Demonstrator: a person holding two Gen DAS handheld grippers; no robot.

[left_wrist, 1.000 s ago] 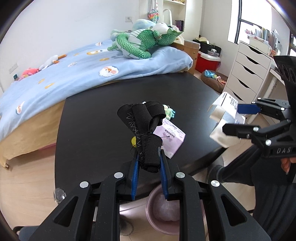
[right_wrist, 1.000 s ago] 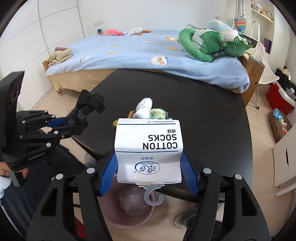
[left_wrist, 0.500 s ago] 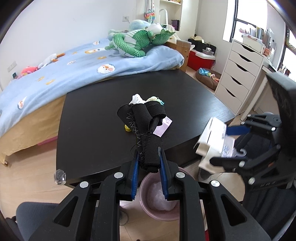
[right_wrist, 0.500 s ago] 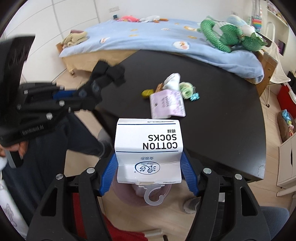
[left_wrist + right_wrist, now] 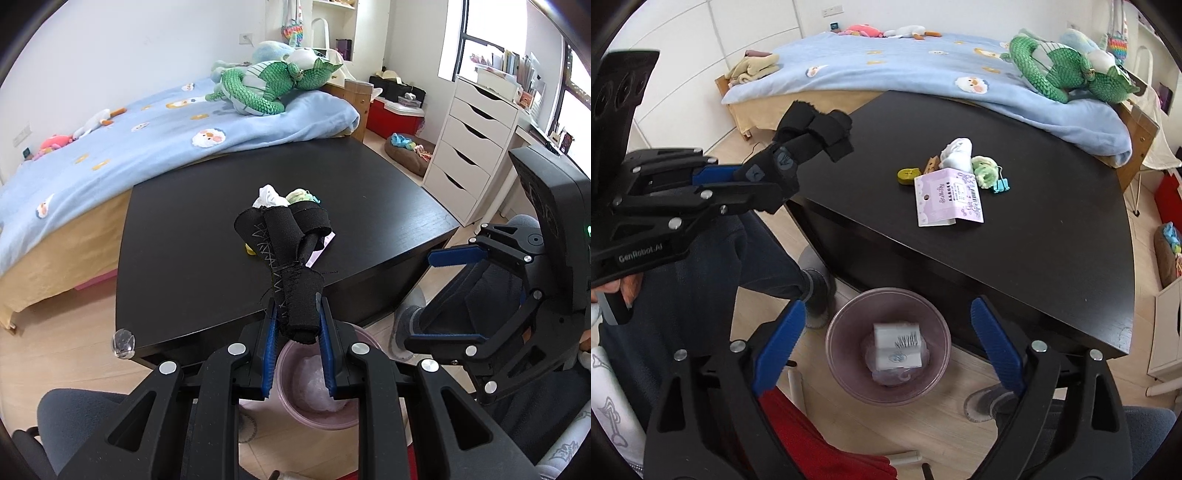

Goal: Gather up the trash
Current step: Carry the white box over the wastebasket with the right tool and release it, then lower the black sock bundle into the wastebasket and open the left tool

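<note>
My left gripper [image 5: 297, 325] is shut on a black sock [image 5: 286, 251], held over the table's near edge; it also shows in the right wrist view [image 5: 809, 133]. My right gripper [image 5: 886, 345] is open and empty above a pink trash bin [image 5: 888, 387] on the floor. The white cotton socks package [image 5: 897, 349] lies blurred inside the bin. The bin also shows in the left wrist view [image 5: 317, 417]. A pink package [image 5: 947, 201], white sock [image 5: 956, 151], green item [image 5: 984, 168], yellow disc [image 5: 908, 175] and clips lie on the black table [image 5: 1052, 236].
A bed with a blue blanket [image 5: 147, 136] and a green plush dragon [image 5: 266, 85] stands behind the table. A white drawer unit [image 5: 469, 147] is at the right. The person's legs [image 5: 713, 280] are beside the bin.
My right gripper moved back over the bin, opened and let go of the cotton socks package, which dropped into the bin. My left gripper pulled back with the black sock.
</note>
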